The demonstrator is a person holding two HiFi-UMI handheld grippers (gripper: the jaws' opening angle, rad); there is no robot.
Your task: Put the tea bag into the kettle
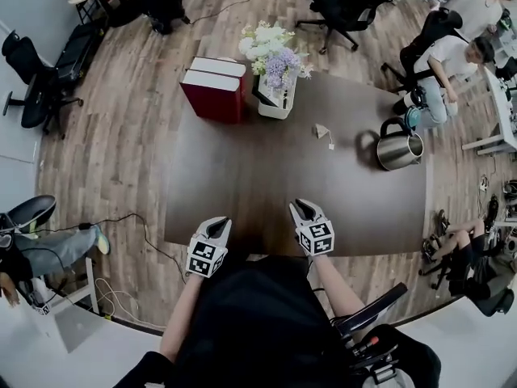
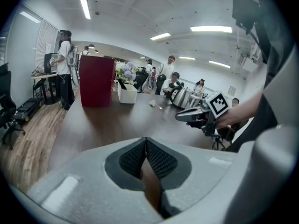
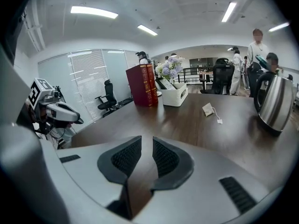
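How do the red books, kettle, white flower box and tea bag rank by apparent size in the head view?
1. red books
2. kettle and white flower box: too alike to rank
3. tea bag

One left gripper point(image 1: 218, 226): pale grey moulded shell tapering to a dark tip, carrying a cube point(image 1: 205, 259) faced with black-and-white square markers. One right gripper point(image 1: 302, 208): same build and colour, with a second cube point(image 1: 317, 237) marked likewise and dark ribbed slots point(image 3: 238, 192) on the shell flanks. Pads point(image 3: 125, 157) on both units: black, finely ribbed, set in a dark rounded recess. Operator wears a black top point(image 1: 258, 322); forearms are uncovered.
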